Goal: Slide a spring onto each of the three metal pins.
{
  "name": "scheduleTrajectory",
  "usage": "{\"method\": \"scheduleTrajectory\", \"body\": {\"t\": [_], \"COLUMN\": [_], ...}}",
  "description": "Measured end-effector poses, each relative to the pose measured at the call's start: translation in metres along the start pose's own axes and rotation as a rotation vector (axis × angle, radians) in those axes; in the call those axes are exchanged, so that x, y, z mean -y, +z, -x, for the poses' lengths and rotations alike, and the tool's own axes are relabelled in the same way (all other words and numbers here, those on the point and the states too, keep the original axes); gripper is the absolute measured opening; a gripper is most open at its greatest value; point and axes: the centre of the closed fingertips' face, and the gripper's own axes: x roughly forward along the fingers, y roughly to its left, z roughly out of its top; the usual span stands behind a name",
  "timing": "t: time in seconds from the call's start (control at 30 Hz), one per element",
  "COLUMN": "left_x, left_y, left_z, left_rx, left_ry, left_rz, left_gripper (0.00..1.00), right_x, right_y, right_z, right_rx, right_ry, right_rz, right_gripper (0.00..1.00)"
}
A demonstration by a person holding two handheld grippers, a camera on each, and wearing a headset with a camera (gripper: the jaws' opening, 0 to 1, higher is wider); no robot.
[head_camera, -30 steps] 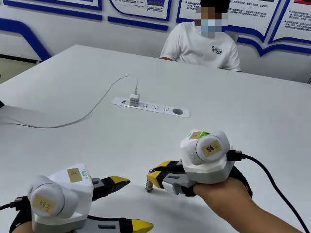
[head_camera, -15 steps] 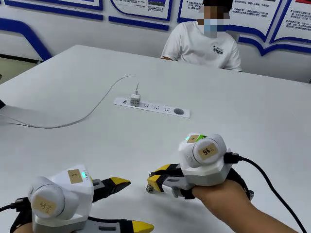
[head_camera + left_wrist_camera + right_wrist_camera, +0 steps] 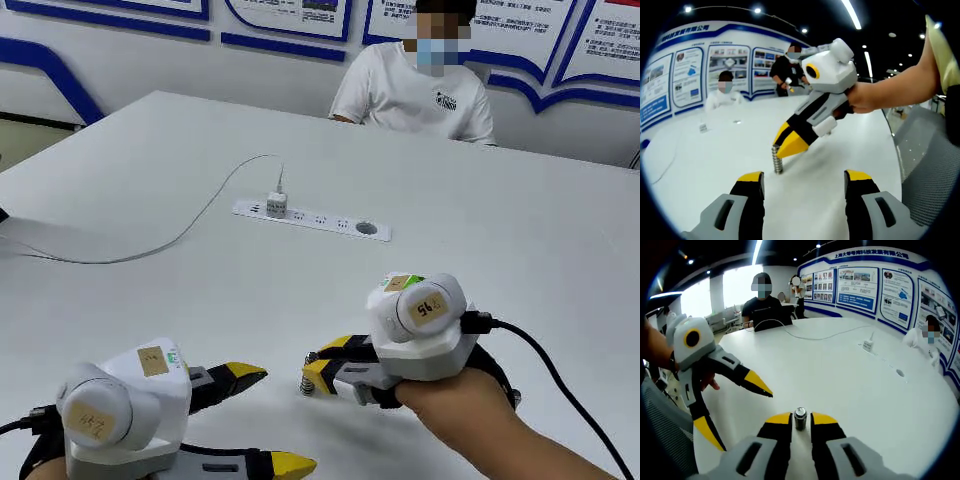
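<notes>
right gripper (image 3: 800,419) jaws clasp spring (image 3: 776,159), left gripper (image 3: 804,176) agape

We see white, yellow and black on a white table (image 3: 150,190).

The left gripper (image 3: 275,418) and the right gripper (image 3: 316,372) both have white bodies, grey jaw arms, black jaw sections and bright yellow tips. We note a tan label with dark handwriting on each, and a green patch on top of the right one. The spring (image 3: 776,160) is silvery grey metal. The right gripper's cable (image 3: 560,368) is black. Farther back we find a white power strip (image 3: 320,222), a pale lead (image 3: 190,228), a white shirt (image 3: 395,90) with a small dark mark, and a white wall (image 3: 120,55) banded in blue.
</notes>
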Motion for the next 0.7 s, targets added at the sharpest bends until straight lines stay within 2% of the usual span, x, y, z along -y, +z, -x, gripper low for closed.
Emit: {"method": "scheduleTrajectory", "body": {"t": [0.27,0.7], "left_x": [0.0,0.001], "left_y": [0.003,0.009], "left_z": [0.0,0.001], "left_rx": [0.005,0.013], "left_ry": [0.002,0.01], "left_rz": [-0.007,-0.018], "left_gripper": [0.67,0.69], "right_x": [-0.002,-0.009], "right_y": [0.006,-0.002], "right_z": [0.011,0.035], "right_rx": [0.026,0.048], "right_ry": [-0.011,-0.026], "right_rz": [-0.004,-0.001], "right_gripper": [0.18,0.21]}}
